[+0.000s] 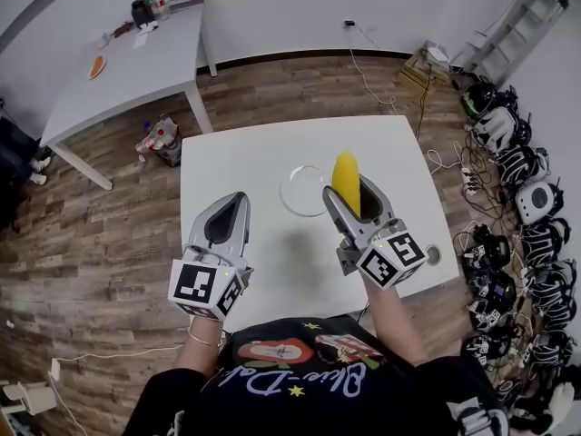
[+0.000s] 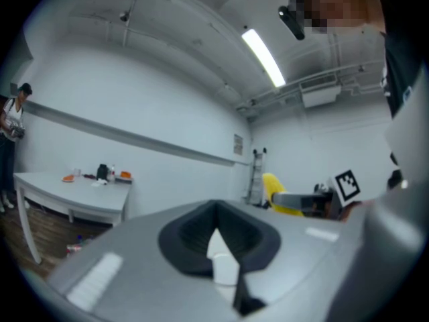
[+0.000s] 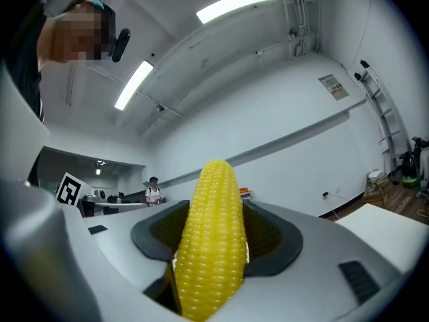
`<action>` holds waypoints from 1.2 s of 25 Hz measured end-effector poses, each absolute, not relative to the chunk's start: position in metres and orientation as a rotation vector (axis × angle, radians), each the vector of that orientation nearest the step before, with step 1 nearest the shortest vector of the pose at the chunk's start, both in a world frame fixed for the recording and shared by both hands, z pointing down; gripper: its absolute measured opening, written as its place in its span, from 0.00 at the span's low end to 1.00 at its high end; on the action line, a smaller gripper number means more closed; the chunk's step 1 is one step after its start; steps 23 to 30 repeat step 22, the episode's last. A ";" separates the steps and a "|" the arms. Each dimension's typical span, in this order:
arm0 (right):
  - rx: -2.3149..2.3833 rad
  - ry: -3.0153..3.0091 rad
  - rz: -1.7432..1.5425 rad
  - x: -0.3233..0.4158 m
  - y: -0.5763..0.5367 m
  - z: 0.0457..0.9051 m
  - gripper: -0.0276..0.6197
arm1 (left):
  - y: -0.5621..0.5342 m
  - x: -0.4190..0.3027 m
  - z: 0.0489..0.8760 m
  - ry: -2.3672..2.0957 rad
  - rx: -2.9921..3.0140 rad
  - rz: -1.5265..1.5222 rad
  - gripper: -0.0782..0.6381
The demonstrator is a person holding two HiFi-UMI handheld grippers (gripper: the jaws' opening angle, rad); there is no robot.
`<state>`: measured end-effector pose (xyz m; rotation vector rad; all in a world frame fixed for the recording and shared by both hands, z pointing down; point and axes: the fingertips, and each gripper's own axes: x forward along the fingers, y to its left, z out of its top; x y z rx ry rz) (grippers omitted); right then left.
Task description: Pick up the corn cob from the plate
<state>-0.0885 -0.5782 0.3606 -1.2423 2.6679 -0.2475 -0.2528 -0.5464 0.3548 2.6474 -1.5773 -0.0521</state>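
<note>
My right gripper [image 1: 352, 195] is shut on a yellow corn cob [image 1: 345, 179], lifted above the white table [image 1: 263, 157]. In the right gripper view the corn cob [image 3: 211, 237] fills the middle, clamped between the jaws and pointing up and away. A clear glass plate [image 1: 300, 190] lies on the table just left of the cob, with nothing on it. My left gripper [image 1: 229, 211] hangs over the table's front left, shut with nothing between its jaws [image 2: 224, 263]. From the left gripper view the corn cob [image 2: 276, 192] shows at the right, held by the other gripper.
A second white table [image 1: 127, 71] with small items stands at the back left. Helmets and cables [image 1: 517, 207] line the floor on the right. A ladder [image 1: 517, 25] leans at the back right. A bag [image 1: 162, 141] sits on the wooden floor.
</note>
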 end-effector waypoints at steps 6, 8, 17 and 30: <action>-1.217 2.661 -0.316 -0.092 -0.574 0.354 0.42 | -0.545 -0.246 0.355 -1.574 2.667 -0.019 0.11; -1.210 2.659 -0.317 -0.092 -0.573 0.351 0.42 | -0.545 -0.245 0.354 -1.572 2.668 -0.023 0.11; -1.164 2.638 -0.326 -0.095 -0.568 0.337 0.42 | -0.544 -0.246 0.355 -1.579 2.647 -0.016 0.11; -1.161 2.643 -0.320 -0.098 -0.570 0.334 0.42 | -0.545 -0.244 0.356 -1.561 2.655 -0.016 0.11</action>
